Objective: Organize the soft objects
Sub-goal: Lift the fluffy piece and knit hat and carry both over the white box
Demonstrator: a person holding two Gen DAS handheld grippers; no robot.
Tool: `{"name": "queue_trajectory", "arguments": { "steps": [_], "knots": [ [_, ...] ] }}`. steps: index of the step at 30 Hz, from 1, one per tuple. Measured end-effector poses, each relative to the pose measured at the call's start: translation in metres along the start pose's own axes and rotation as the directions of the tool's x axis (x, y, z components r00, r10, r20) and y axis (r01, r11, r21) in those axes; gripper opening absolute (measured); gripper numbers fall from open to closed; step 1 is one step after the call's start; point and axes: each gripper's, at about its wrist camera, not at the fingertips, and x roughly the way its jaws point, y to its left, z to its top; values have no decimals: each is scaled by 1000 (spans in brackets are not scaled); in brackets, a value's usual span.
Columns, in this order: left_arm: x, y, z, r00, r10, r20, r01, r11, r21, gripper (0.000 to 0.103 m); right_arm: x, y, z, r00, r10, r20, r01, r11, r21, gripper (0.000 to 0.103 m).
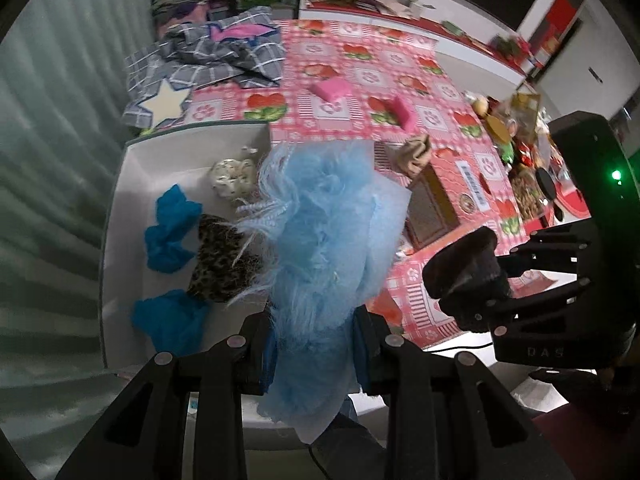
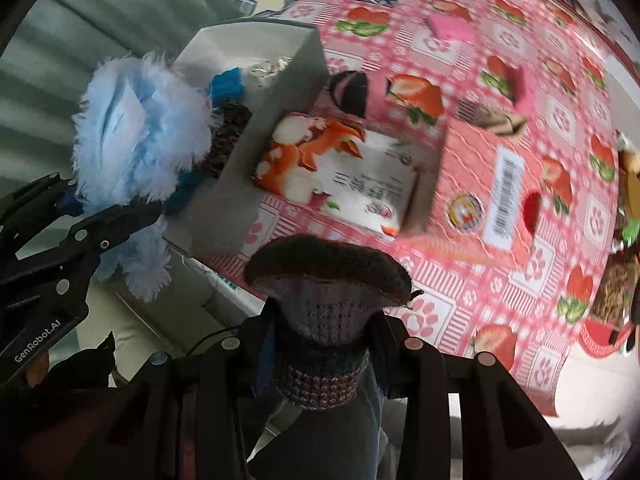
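1. The right part of the white box (image 1: 120, 184) is hidden behind the fluffy light-blue item (image 1: 320, 240); the far table clutter is blurred in the right wrist view and cannot be identified.
2. In the white box are seen two blue cloth pieces (image 1: 170, 236), a leopard-print pouch (image 1: 220, 264) between them and a cream spotted scrunchie (image 1: 234, 178) toward the far wall.
3. A pink carton (image 2: 480, 196) lies just beside the white box; a printed packet (image 2: 340, 176) is seen inside its open end.
4. Two pink sponges (image 1: 332, 90) and a beige scrunchie (image 1: 416, 154) lie loose on the strawberry tablecloth (image 1: 360, 60); a grey checked cloth (image 1: 216, 56) is heaped at the far corner.
5. The left gripper (image 1: 312, 344) is clamped on the fluffy light-blue item, which is held above the white box.
6. The right gripper (image 2: 320, 356) is closed around the stem of a knitted mushroom (image 2: 328, 280), held over the near table edge beside the left gripper.
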Motion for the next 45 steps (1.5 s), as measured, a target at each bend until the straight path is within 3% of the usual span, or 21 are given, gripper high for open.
{"name": "queue_trajectory", "arguments": {
  "steps": [16,30,45],
  "knots": [
    [-2,38,-6,999,54,-5,-54,985,-163,33,3,23,37,1000,25,-11,-26,995,-95,41],
    [10,76,-10,993,96,-67,-111,947,-300,34,13,40,64,998,52,-28,-55,989,-140,41],
    [27,107,-3,983,139,-124,-175,918,-356,35,17,78,115,996,87,-22,-89,975,-202,41]
  ]
}}
